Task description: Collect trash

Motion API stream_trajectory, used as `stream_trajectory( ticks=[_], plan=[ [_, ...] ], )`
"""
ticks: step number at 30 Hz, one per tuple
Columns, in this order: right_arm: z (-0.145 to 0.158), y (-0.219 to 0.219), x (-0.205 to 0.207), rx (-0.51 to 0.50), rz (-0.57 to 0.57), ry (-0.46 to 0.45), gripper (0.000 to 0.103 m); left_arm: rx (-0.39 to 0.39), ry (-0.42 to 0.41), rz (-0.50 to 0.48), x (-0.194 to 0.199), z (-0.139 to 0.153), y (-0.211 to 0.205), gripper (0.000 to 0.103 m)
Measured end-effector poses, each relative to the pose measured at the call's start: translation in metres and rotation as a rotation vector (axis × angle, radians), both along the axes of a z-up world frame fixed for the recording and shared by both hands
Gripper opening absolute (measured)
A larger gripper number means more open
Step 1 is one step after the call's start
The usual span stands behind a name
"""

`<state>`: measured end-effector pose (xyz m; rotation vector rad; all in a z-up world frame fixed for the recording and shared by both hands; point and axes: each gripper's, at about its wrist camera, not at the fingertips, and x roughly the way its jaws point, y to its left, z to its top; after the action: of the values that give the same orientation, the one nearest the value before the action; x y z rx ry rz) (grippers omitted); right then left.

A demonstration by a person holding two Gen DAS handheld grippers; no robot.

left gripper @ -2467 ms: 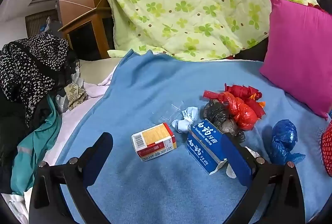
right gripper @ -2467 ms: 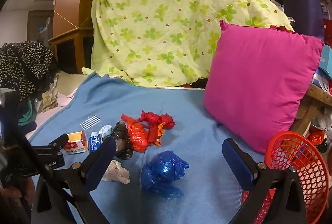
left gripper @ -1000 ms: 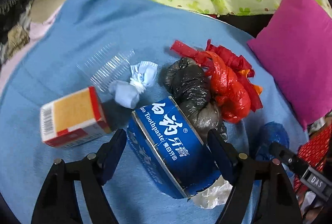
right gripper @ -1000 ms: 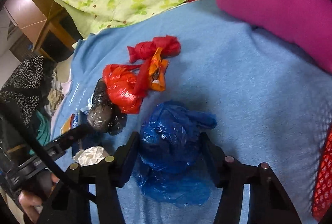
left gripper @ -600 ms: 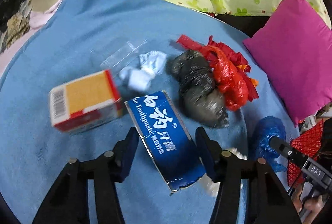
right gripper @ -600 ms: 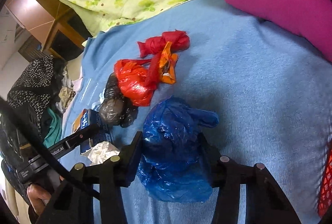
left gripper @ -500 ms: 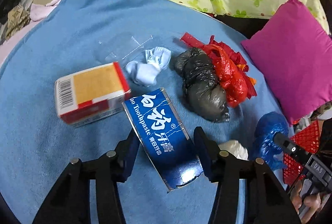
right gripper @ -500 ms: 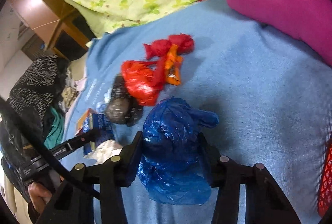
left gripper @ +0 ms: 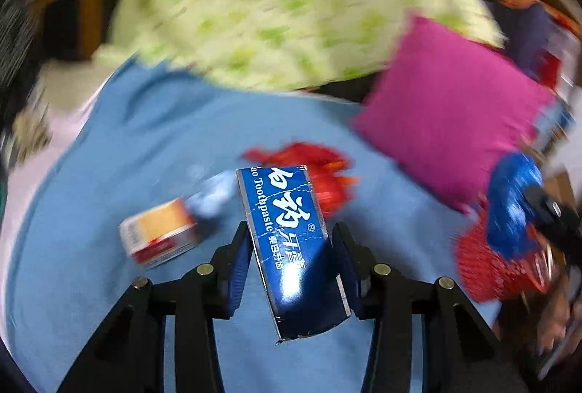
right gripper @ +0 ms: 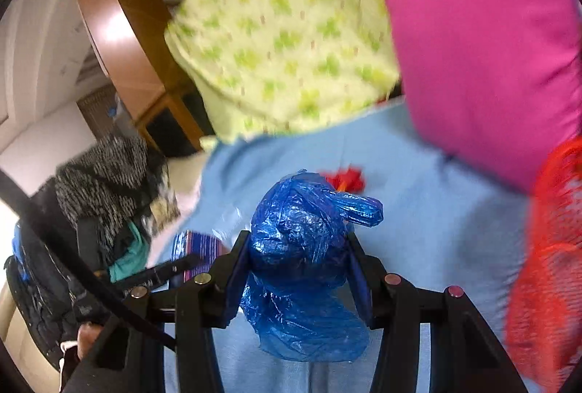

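A blue toothpaste box (left gripper: pixel 283 196) hangs above the blue blanket (left gripper: pixel 145 138), clamped between the pads of my left gripper (left gripper: pixel 291 236), whose jaws are closing on it. My right gripper (right gripper: pixel 297 240) is shut on a crumpled blue plastic bag (right gripper: pixel 294 211), also lifted off the bed. In the left wrist view that bag (left gripper: pixel 509 204) hangs at the far right, over the red mesh basket (left gripper: pixel 483 269). On the blanket lie an orange and red carton (left gripper: pixel 160 233), a white wad (left gripper: pixel 214 193) and red bags (left gripper: pixel 323 175).
A pink pillow (left gripper: pixel 454 124) leans at the right against a green clover quilt (left gripper: pixel 272 11). The red basket (right gripper: pixel 545 247) stands close on the right of the right gripper. A heap of dark clothes (right gripper: pixel 102 175) lies at the bed's left edge.
Both grippers have risen and tipped up, each lifting its item off the blanket. The left jaws narrowed onto the toothpaste box. The blue bag now hangs near the red basket.
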<state>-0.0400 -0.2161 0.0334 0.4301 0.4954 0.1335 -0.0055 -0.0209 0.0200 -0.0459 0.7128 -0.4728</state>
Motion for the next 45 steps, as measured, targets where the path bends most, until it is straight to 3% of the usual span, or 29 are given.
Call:
stream_trajectory(
  ticks=[5,8,14,19,24,29,31,35,38,40,42,45],
  plan=[
    [0.051,-0.063,-0.078,-0.04,-0.148,-0.004,0.053,-0.061,-0.079,-0.268,-0.043,0.06,-0.096,0.047],
    [0.059,-0.104,-0.11,-0.042,-0.231,0.031,0.054,-0.081,-0.051,-0.428,-0.056,0.076,-0.172,0.047],
    [0.034,-0.179,-0.138,0.043,-0.332,0.126,0.057,-0.02,0.029,-0.57,-0.053,0.053,-0.289,0.051],
    [0.002,-0.207,-0.14,0.132,-0.355,0.166,0.067,0.04,0.083,-0.564,-0.041,0.029,-0.328,0.054],
    [-0.003,-0.213,-0.135,0.162,-0.371,0.141,0.067,0.012,0.051,-0.52,-0.043,0.044,-0.298,0.056],
    [0.029,-0.176,-0.124,0.108,-0.262,0.027,0.067,-0.036,-0.022,-0.345,-0.034,0.057,-0.21,0.063],
    [0.043,-0.149,-0.112,0.098,-0.179,-0.019,0.067,-0.032,-0.036,-0.23,-0.028,0.054,-0.162,0.063],
    [0.053,-0.09,-0.079,0.071,-0.018,-0.042,0.069,0.032,-0.06,0.104,-0.012,0.031,-0.037,0.069],
    [0.036,-0.037,-0.034,0.117,0.121,0.026,0.07,0.121,-0.047,0.34,-0.001,0.009,0.042,0.069],
    [0.017,-0.011,-0.011,0.146,0.176,0.097,0.07,0.115,-0.024,0.411,0.006,-0.004,0.08,0.069],
    [-0.013,0.022,0.017,0.164,0.243,0.18,0.07,0.087,0.024,0.44,0.019,-0.02,0.107,0.069],
    [-0.057,0.055,0.059,0.181,0.299,0.309,0.07,0.033,0.064,0.381,0.038,-0.039,0.113,0.07]
  ],
)
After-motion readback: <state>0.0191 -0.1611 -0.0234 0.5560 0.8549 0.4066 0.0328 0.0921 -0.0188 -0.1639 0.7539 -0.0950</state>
